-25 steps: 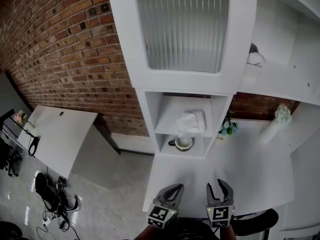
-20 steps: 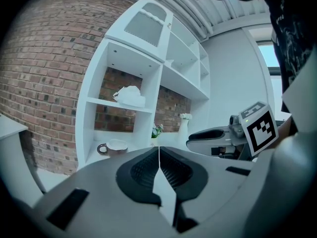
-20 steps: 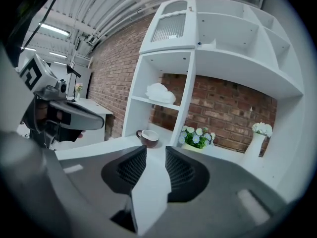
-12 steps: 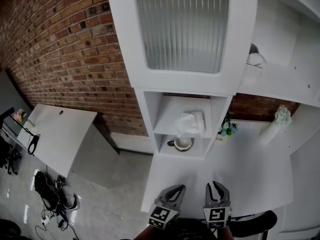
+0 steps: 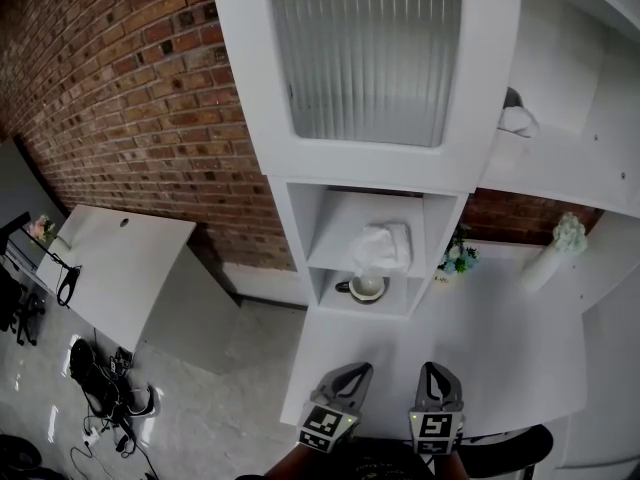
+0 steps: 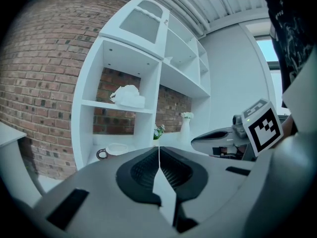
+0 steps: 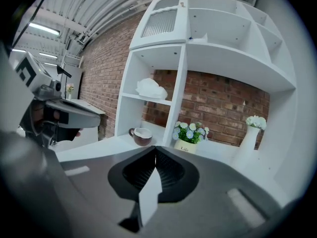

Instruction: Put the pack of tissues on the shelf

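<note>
Though spread a second ago, now just drawn together on nothing at right tool (image 5: 437,368), pressed together likewise at left tool (image 5: 358,371), with pack of tissues (image 5: 382,245) in shelf's (image 5: 300,233) upper compartment at 12 o'clock, cup (image 5: 366,286) in lower.

You face a white shelf unit (image 5: 290,223) against a red-brown brick wall (image 5: 130,98), upper left; the pack of tissues (image 5: 383,245) is white, the cabinet glass (image 5: 365,53) ribbed grey.
</note>
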A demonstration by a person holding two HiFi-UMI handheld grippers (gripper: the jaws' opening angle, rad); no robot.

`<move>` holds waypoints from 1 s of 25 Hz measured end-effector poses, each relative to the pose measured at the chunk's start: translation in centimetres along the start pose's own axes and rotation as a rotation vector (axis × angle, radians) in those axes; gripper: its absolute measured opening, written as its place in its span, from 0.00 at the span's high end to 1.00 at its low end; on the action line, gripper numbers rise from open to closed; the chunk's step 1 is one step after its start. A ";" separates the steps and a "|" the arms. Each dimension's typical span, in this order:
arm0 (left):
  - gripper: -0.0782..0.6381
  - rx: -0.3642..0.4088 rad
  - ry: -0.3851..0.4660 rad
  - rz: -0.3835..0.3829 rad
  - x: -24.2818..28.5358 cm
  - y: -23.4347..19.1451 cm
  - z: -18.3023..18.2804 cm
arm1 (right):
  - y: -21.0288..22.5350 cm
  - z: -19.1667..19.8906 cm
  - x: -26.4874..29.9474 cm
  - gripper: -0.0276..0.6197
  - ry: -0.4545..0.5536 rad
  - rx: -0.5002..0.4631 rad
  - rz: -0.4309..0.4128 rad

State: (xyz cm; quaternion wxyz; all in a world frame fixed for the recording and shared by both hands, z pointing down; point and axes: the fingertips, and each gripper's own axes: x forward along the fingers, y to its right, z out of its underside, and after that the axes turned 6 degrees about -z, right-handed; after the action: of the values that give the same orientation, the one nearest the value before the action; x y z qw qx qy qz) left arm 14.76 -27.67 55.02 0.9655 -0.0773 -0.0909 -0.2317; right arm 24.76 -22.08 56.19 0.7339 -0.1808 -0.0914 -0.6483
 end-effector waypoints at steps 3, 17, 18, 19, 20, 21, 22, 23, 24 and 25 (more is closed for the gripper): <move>0.87 0.002 0.017 -0.013 0.3 -0.6 -0.7 | 0.2 0.0 0.2 0.95 0.005 -0.007 -0.001; 0.87 0.004 0.016 -0.040 0.9 -1.8 -0.9 | 0.6 -1.8 1.1 0.95 0.046 -0.032 -0.012; 0.87 0.004 0.017 -0.041 0.9 -1.9 -1.0 | 0.5 -1.8 1.2 0.95 0.044 -0.033 -0.013; 0.87 0.005 0.019 -0.041 0.9 -1.9 -1.1 | 0.5 -1.8 1.2 0.95 0.043 -0.034 -0.013; 0.87 0.006 0.020 -0.042 0.9 -2.0 -1.1 | 0.4 -1.8 1.3 0.95 0.043 -0.035 -0.013; 0.87 0.007 0.020 -0.042 0.9 -2.0 -1.1 | 0.4 -1.9 1.3 0.95 0.046 -0.036 -0.013; 0.87 0.008 0.020 -0.042 0.9 -2.1 -1.1 | 0.3 -2.0 1.4 0.95 0.050 -0.037 -0.012; 0.87 0.009 0.020 -0.042 0.9 -2.1 -1.1 | 0.2 -2.2 1.4 0.95 0.055 -0.038 -0.011; 0.87 0.009 0.020 -0.042 0.8 -2.2 -1.1 | 0.2 -2.3 1.5 0.95 0.059 -0.039 -0.012; 0.87 0.009 0.019 -0.042 0.8 -2.2 -1.0 | 0.1 -2.4 1.5 0.95 0.062 -0.041 -0.012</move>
State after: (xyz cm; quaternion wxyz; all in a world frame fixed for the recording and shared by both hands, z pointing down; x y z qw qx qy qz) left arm 14.59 -30.18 54.42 0.9615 -0.0689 -0.0842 -0.2523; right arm 24.83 -24.35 54.51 0.7286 -0.1751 -0.0565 -0.6598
